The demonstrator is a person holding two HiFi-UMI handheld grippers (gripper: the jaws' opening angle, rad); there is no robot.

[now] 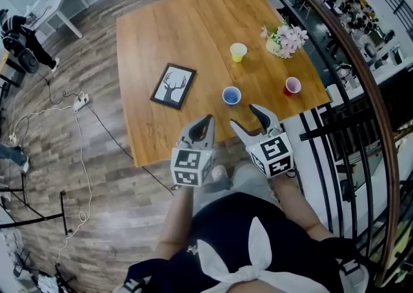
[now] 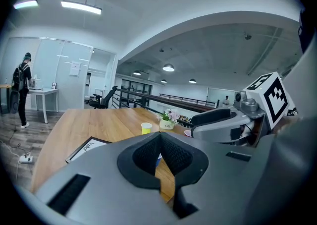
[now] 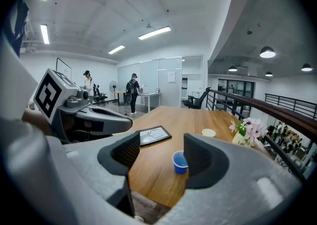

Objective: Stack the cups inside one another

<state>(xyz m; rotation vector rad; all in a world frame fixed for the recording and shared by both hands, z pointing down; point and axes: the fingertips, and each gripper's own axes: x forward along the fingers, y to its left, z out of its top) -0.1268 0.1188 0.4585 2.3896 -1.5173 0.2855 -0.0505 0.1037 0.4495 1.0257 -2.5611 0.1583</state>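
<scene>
Wood-grain worktop [image 1: 193, 33] fills the middle of an open office, with three cups standing upright and well apart on it: a blue cup [image 1: 231, 95] nearest the person, a red cup [image 1: 292, 85] off to its right near the edge, and a yellow cup [image 1: 238, 51] farther back beside a pot of flowers [image 1: 284, 40]. A framed picture [image 1: 173, 85] lies flat to the left.

Both grippers hover at the near edge, and neither touches a cup. The left gripper [image 1: 206, 121] has its jaws pressed together on nothing. The right gripper [image 3: 162, 152] has its jaws spread wide and empty, and in the right gripper view the blue cup sits ahead of the gap, slightly toward the right-hand jaw.

That is the relation that matters. The blue cup lies straight ahead of the right jaws, axis vertical and mouth up, and it is closer to the right hand than to the left. A forward reach would probably bracket its wall, though how near the jaws really are is hard to judge through this wide lens.
</scene>
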